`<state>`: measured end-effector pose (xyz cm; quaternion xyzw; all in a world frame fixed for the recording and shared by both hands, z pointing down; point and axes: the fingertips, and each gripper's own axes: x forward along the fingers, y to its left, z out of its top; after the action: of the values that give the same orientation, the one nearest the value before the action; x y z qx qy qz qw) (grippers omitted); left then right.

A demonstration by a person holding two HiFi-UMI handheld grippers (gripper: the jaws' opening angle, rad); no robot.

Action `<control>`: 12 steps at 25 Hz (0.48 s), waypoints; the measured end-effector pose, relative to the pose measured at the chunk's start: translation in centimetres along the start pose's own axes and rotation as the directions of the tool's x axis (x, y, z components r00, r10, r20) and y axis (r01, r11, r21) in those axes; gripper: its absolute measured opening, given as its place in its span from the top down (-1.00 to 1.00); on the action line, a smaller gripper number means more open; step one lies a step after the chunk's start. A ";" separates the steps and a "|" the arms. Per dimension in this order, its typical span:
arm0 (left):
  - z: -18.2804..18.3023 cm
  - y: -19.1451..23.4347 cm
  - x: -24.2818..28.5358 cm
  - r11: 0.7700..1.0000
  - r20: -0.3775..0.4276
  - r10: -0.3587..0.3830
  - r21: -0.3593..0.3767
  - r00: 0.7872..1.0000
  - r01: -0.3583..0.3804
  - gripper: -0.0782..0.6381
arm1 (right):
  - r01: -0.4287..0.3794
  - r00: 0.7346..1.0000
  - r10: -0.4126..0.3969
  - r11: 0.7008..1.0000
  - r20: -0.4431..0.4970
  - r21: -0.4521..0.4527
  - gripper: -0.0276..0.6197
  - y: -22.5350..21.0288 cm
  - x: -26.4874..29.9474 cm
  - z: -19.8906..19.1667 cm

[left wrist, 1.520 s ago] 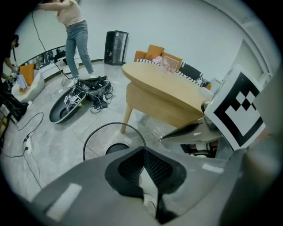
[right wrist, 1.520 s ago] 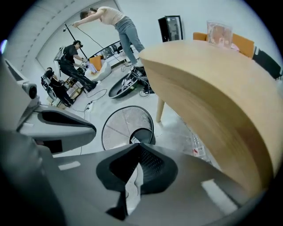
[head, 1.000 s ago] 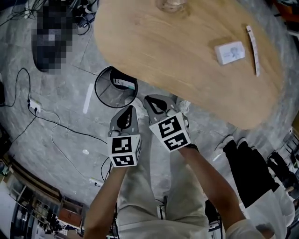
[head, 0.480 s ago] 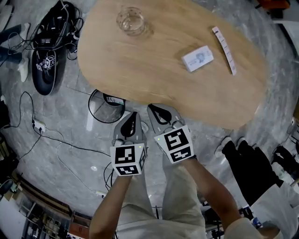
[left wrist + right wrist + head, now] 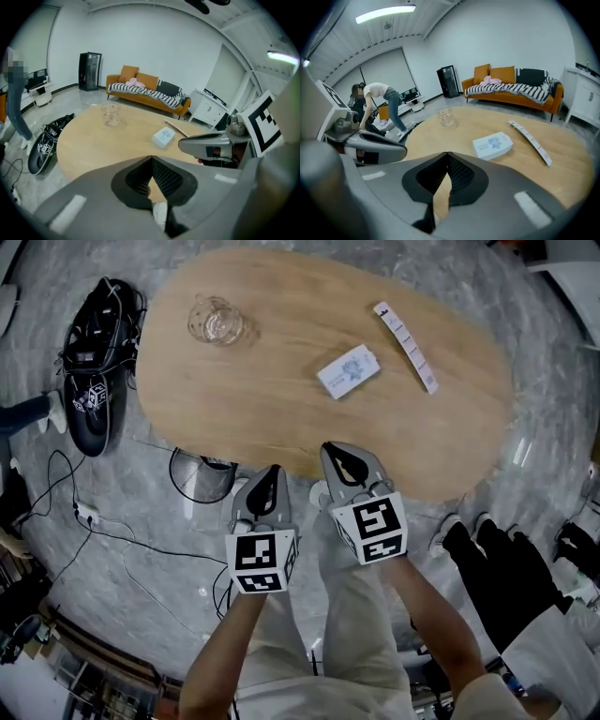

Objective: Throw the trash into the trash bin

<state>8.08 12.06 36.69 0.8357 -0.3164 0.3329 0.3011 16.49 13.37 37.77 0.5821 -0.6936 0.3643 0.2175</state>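
A black wire trash bin (image 5: pixel 192 479) stands on the floor, partly under the near edge of the oval wooden table (image 5: pixel 281 418). On the table lie a white tissue pack (image 5: pixel 347 371) (image 5: pixel 163 136) (image 5: pixel 492 144) and a long white strip (image 5: pixel 406 334) (image 5: pixel 529 140). My left gripper (image 5: pixel 271 472) (image 5: pixel 152 159) hovers at the table's near edge, right of the bin, jaws shut and empty. Beside it, my right gripper (image 5: pixel 339 450) (image 5: pixel 447 154) reaches over the table edge, also shut and empty.
An empty glass (image 5: pixel 214 320) (image 5: pixel 445 116) stands at the table's far left. A black bag with cables (image 5: pixel 94 352) and a power strip (image 5: pixel 84 514) lie on the floor to the left. Black cloth (image 5: pixel 506 577) lies at right. A person (image 5: pixel 379 103) bends over beyond the table.
Both grippers have risen from beside the bin to the table's near edge, still shut. More of the tabletop has come into view and the bin now sits further left.
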 end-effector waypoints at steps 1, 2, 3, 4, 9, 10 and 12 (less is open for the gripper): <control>0.3 -0.6 0.3 1.000 -0.001 -0.004 0.006 1.000 0.004 0.78 | 0.013 1.000 -0.013 1.000 0.006 0.004 0.83 -0.9 -0.3 0.2; 0.5 -1.3 0.7 1.000 -0.004 -0.007 0.012 1.000 0.007 0.78 | 0.023 1.000 -0.023 1.000 0.013 0.008 0.83 -1.8 -0.6 0.4; 0.7 -1.9 1.1 1.000 -0.007 -0.008 0.018 1.000 0.008 0.78 | 0.032 0.999 -0.032 0.999 0.020 0.013 0.83 -2.8 -0.9 0.6; 1.0 -2.5 1.6 1.000 -0.010 -0.009 0.024 1.000 0.009 0.78 | 0.039 0.999 -0.039 0.999 0.027 0.020 0.83 -3.7 -1.0 0.8; 1.9 -5.0 4.1 0.999 -0.054 -0.033 0.033 0.998 0.035 0.78 | 0.075 0.997 -0.076 0.996 0.022 0.044 0.60 -7.8 -0.9 0.9; 2.0 -5.4 4.4 0.999 -0.062 -0.036 0.034 0.997 0.038 0.78 | 0.080 0.997 -0.080 0.996 0.015 0.041 0.53 -8.2 -0.8 0.7; 2.3 -5.9 4.9 0.999 -0.066 -0.032 0.034 0.997 0.034 0.78 | 0.080 0.997 -0.080 0.996 0.005 0.033 0.40 -9.0 -0.3 0.6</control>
<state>16.08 12.40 37.26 0.8347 -0.2867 0.3603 0.3021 25.37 12.64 39.44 0.6139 -0.6645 0.3648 0.2202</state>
